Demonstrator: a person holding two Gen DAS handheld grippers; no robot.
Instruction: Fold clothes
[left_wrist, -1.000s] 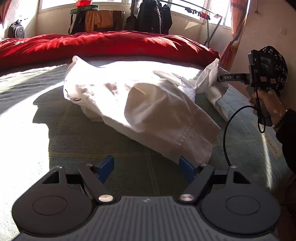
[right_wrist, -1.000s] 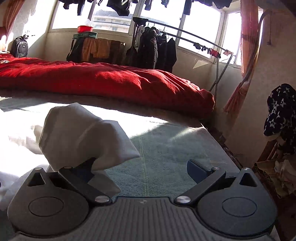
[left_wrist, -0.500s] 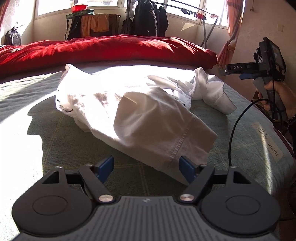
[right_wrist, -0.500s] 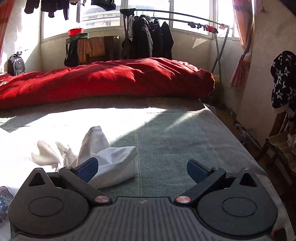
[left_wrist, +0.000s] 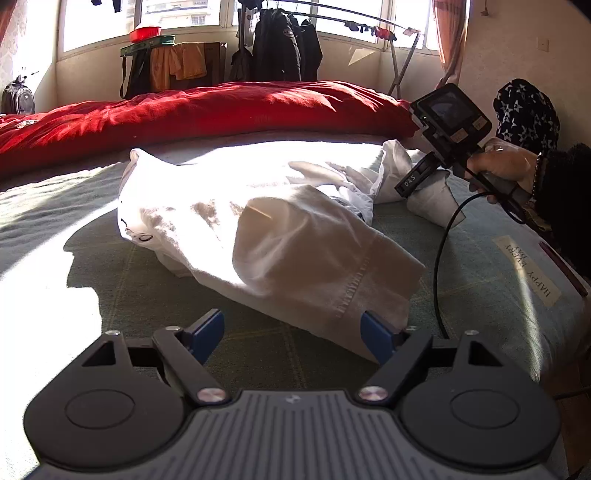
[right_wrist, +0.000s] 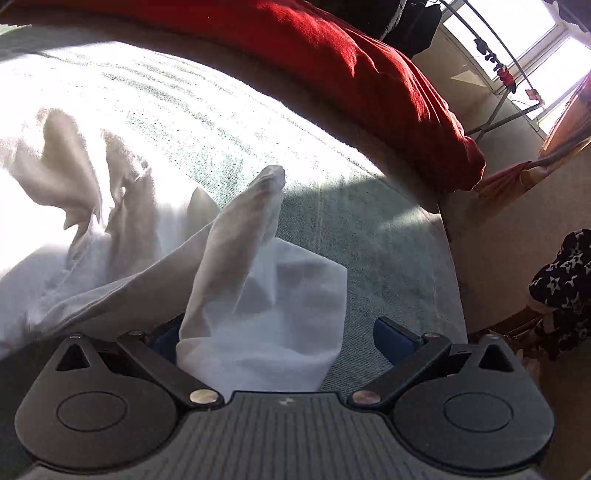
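A white T-shirt (left_wrist: 258, 229) lies crumpled across the middle of the left wrist frame on the green bed cover (left_wrist: 92, 266), its stitched hem reaching down toward the lower right. The left gripper (left_wrist: 293, 332) sits low at the bottom centre with its blue-padded jaws spread wide and nothing between them; the right pad is just beside the hem, possibly brushing it, though the angle makes contact hard to judge. At the right edge of that frame a hand (left_wrist: 506, 168) holds the right gripper over a sleeve (left_wrist: 428, 195). In the right wrist frame the right gripper (right_wrist: 284, 336) is also wide open, with that sleeve (right_wrist: 266, 295) lying loose between its jaws, ungrasped. A red duvet (left_wrist: 221, 110) runs along the upper part of the frame.
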